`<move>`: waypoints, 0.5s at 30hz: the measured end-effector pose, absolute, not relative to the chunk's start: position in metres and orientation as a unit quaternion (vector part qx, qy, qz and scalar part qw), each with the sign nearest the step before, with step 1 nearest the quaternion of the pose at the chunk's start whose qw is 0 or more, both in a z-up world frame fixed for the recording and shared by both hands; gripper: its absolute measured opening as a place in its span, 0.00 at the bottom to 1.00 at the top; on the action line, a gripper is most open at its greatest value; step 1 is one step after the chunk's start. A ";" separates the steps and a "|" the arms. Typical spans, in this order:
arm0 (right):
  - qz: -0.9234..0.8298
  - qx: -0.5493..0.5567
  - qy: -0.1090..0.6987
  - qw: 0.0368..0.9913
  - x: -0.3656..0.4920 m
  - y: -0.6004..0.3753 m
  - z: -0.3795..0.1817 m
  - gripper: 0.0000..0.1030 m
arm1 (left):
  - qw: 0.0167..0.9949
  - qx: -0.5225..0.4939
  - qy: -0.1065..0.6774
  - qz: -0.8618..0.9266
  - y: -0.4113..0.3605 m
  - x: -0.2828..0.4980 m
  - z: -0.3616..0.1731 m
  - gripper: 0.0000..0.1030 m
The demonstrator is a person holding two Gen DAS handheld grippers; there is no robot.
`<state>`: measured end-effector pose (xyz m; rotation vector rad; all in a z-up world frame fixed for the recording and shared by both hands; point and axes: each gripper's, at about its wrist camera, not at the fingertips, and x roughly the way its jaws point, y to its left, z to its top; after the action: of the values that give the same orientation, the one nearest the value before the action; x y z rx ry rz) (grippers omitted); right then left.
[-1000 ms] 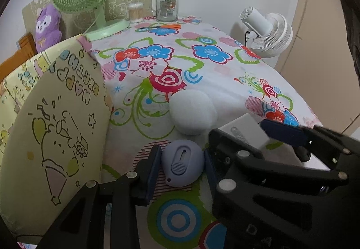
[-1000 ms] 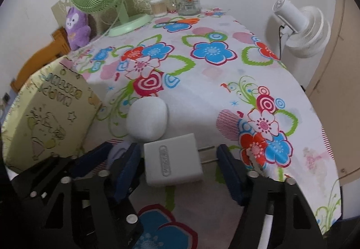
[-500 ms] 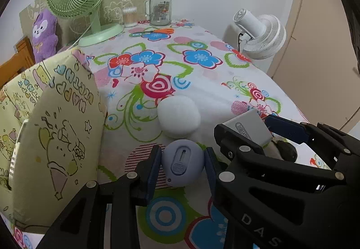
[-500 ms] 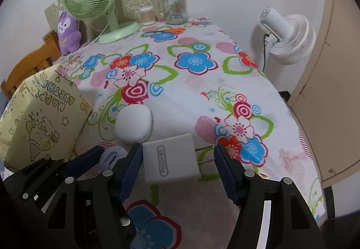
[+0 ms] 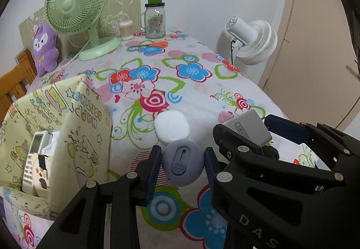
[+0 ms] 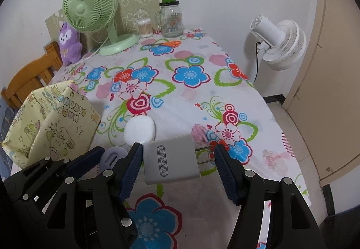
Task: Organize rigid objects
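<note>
We hold the round grey device [image 5: 182,162] clenched in our left gripper [image 5: 182,164], lifted above the floral tablecloth [image 5: 202,91]. Our right gripper [image 6: 177,162] grasps the white charger [image 6: 172,159] across body and prongs. The white case [image 5: 172,128] lies at twelve o'clock; the yellow box [image 5: 56,136] at nine.

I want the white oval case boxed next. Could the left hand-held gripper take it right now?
Probably not: the left hand-held gripper is shut on the grey round device. The white oval case lies clear on the tablecloth just beyond, so the jaws need emptying first.
</note>
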<state>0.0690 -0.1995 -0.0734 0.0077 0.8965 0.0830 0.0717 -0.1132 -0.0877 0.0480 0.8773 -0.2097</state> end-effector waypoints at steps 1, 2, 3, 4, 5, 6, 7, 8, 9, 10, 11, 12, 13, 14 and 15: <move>0.039 0.004 0.431 0.901 0.068 -0.199 -0.071 0.66 | 0.900 0.023 0.423 -0.103 -0.113 0.071 -0.086 0.38; 0.037 0.003 0.429 0.902 0.066 -0.199 -0.068 0.66 | 0.900 0.024 0.422 -0.105 -0.113 0.070 -0.083 0.38; 0.035 0.002 0.426 0.904 0.064 -0.199 -0.064 0.66 | 0.901 0.024 0.419 -0.106 -0.113 0.069 -0.081 0.38; 0.034 0.002 0.424 0.905 0.063 -0.199 -0.061 0.66 | 0.902 0.025 0.417 -0.108 -0.113 0.068 -0.078 0.38; 0.034 0.003 0.422 0.906 0.062 -0.199 -0.059 0.66 | 0.903 0.026 0.414 -0.109 -0.114 0.066 -0.075 0.38; 0.032 0.003 0.419 0.907 0.060 -0.200 -0.056 0.66 | 0.904 0.026 0.412 -0.110 -0.114 0.065 -0.072 0.38; 0.031 0.003 0.417 0.908 0.059 -0.200 -0.054 0.66 | 0.905 0.027 0.410 -0.111 -0.114 0.064 -0.070 0.38; 0.030 0.003 0.416 0.909 0.058 -0.199 -0.051 0.66 | 0.905 0.027 0.409 -0.113 -0.114 0.063 -0.067 0.38; 0.028 0.003 0.414 0.910 0.056 -0.199 -0.048 0.66 | 0.906 0.027 0.407 -0.114 -0.114 0.061 -0.065 0.38; 0.027 0.003 0.414 0.910 0.055 -0.199 -0.046 0.66 | 0.906 0.027 0.406 -0.115 -0.114 0.060 -0.063 0.38; 0.025 0.004 0.413 0.910 0.055 -0.199 -0.044 0.66 | 0.906 0.028 0.405 -0.117 -0.114 0.060 -0.060 0.38; 0.023 0.005 0.412 0.911 0.054 -0.199 -0.042 0.66 | 0.907 0.029 0.404 -0.118 -0.114 0.059 -0.058 0.38; 0.022 0.006 0.411 0.911 0.053 -0.199 -0.040 0.66 | 0.907 0.030 0.402 -0.119 -0.114 0.058 -0.056 0.38; 0.021 0.007 0.411 0.912 0.053 -0.199 -0.038 0.66 | 0.907 0.031 0.402 -0.120 -0.114 0.058 -0.054 0.38; 0.019 0.008 0.409 0.912 0.052 -0.198 -0.036 0.66 | 0.908 0.031 0.400 -0.121 -0.114 0.058 -0.052 0.38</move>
<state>0.0517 -0.1984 -0.0361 0.0162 0.8436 0.0400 0.0580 -0.1144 -0.0523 0.0649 0.8262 -0.2493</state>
